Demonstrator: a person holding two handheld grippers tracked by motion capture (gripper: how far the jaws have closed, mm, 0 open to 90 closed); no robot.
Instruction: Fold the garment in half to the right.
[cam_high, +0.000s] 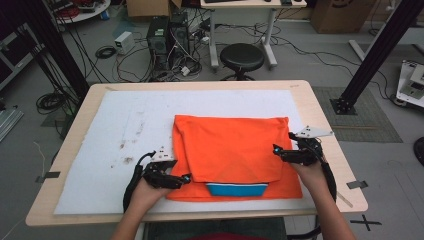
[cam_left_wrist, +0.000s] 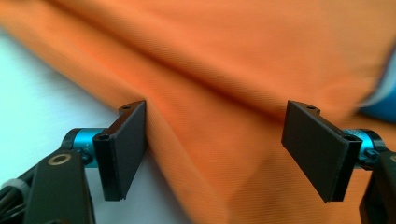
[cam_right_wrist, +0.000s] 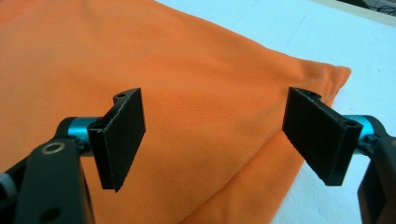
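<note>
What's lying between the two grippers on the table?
The folded orange shirt, with its blue collar band, spans the stretch between left gripper and right gripper, in the high view.

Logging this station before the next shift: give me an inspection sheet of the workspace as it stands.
Surface: wooden table under a white mat, stained left of centre.
Job's things: orange garment folded flat, blue band at its near edge.
Clutter: nothing seen on the mat.
Grippers: left gripper open at the garment's near left edge; right gripper open at its right edge.
Cables: one trails from each gripper; loose tangles on the floor.
Surroundings: black stool, computer towers, cardboard boxes, black frame posts.
</note>
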